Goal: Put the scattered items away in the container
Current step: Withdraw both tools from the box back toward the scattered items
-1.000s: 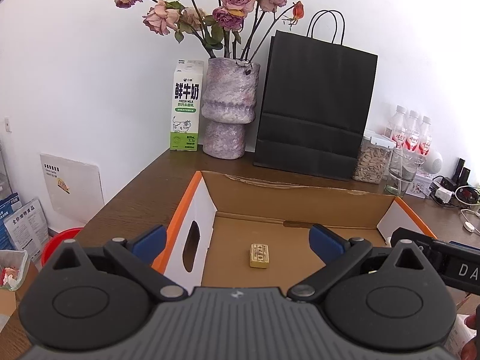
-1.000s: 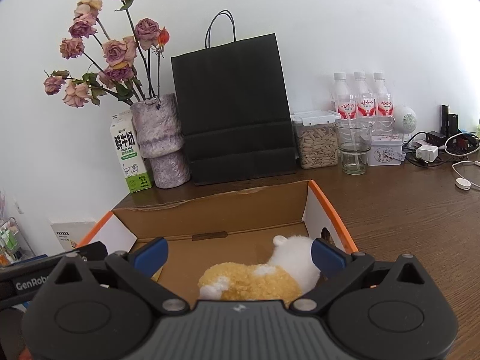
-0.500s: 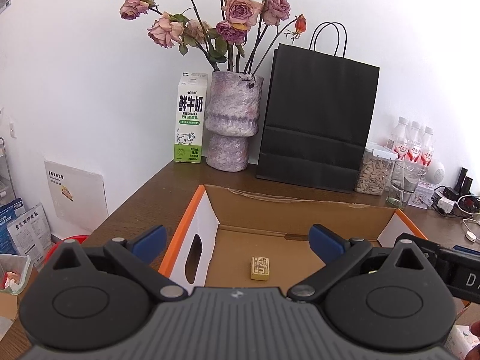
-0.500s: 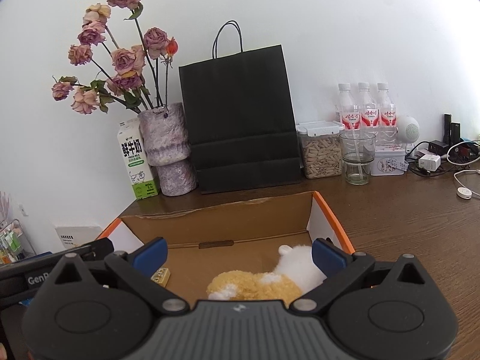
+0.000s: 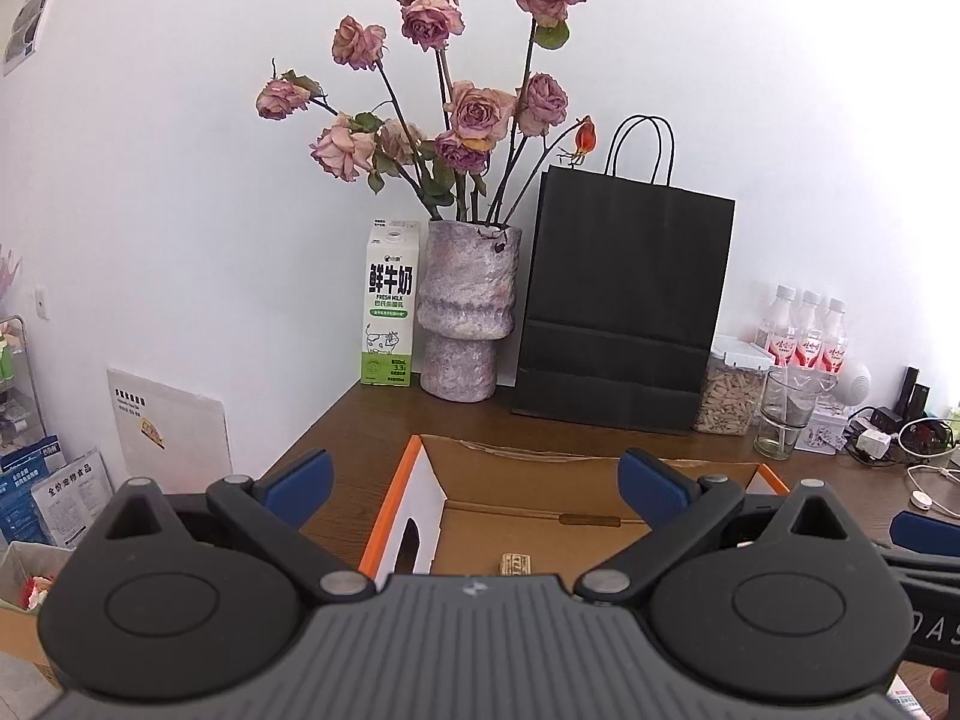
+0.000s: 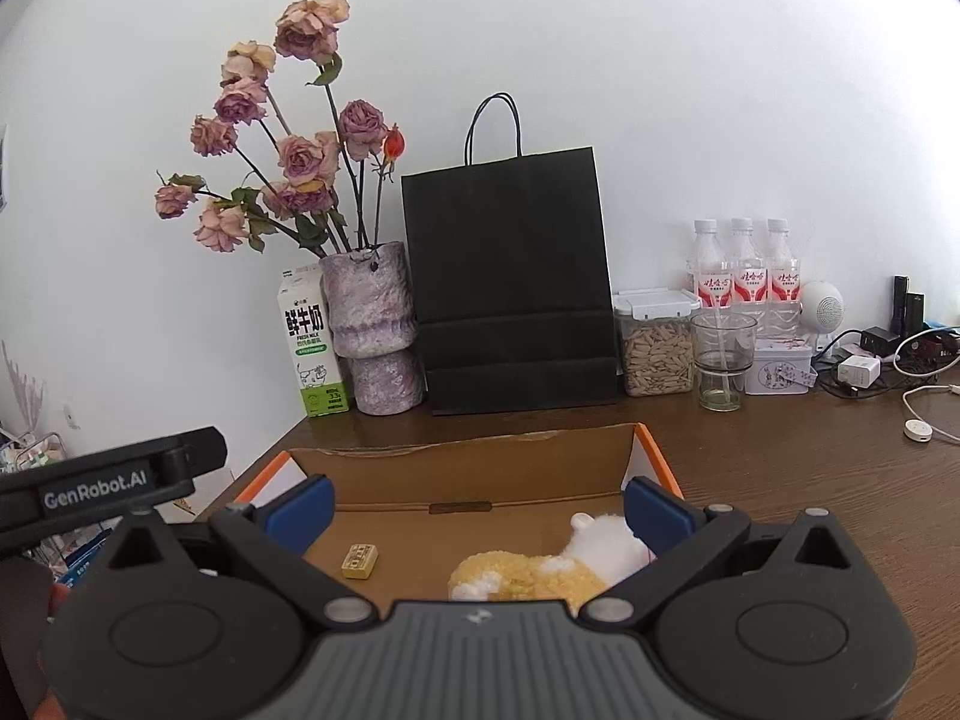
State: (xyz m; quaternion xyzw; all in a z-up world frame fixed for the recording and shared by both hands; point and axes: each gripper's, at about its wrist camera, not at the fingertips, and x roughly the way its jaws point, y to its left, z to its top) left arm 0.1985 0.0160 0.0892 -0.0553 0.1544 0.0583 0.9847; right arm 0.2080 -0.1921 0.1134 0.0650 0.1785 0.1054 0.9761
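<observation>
Both grippers, left gripper (image 5: 474, 480) and right gripper (image 6: 477, 501), have risen with fingers spread and empty, while in the cardboard box (image 6: 462, 462) I see the soft plush toy (image 6: 540, 570), best pinched mid-body, beside the small yellow block (image 6: 359, 561).

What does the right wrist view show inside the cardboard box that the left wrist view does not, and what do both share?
Only the right wrist view shows the plush toy lying in the cardboard box. Only the left wrist view shows the box's white side wall with its cut-out handle. Both show the small yellow block on the box floor, and both claws open and empty.
</observation>
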